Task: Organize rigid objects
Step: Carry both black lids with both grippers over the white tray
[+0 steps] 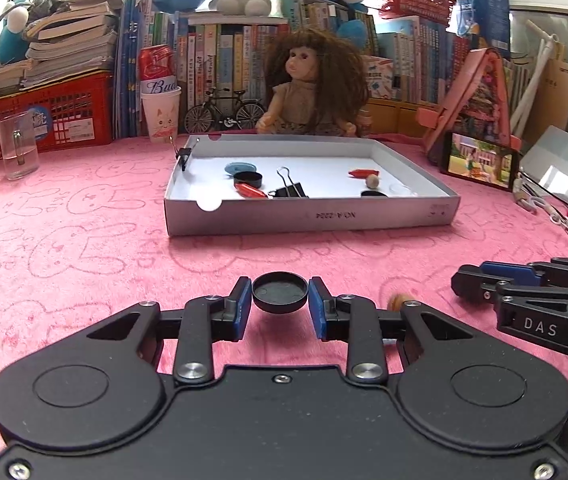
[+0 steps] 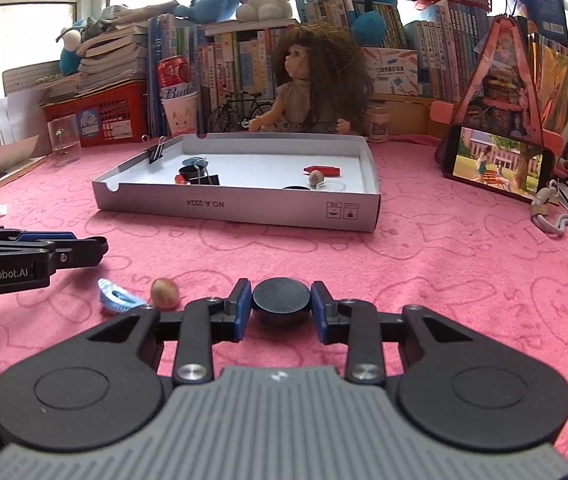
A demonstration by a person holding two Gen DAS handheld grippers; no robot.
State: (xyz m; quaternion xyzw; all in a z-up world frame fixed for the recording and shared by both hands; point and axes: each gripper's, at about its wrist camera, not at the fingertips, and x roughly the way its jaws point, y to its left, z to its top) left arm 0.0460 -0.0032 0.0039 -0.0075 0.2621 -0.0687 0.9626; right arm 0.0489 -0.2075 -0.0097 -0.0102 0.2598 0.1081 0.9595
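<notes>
Left wrist view shows the left gripper (image 1: 279, 307) clamped on a round black plastic cap (image 1: 279, 293); the right gripper (image 2: 281, 307) clamps a second black round cap (image 2: 281, 298), both above the pink tablecloth (image 1: 83, 248) near its front edge; I judge both carry next into the grey cardboard tray (image 1: 308, 220)

Both wrist cameras sit low over the pink tabletop (image 1: 83, 240), each looking forward along its own hand-held gripper toward the book wall. The left view faces the tray (image 1: 308, 216) at 12 o'clock, fairly near; the right view has the tray (image 2: 235, 208) toward 11 o'clock (seen more cornerwise). Both share the tray, the doll (image 1: 316, 84) and the phone (image 2: 496, 164).
</notes>
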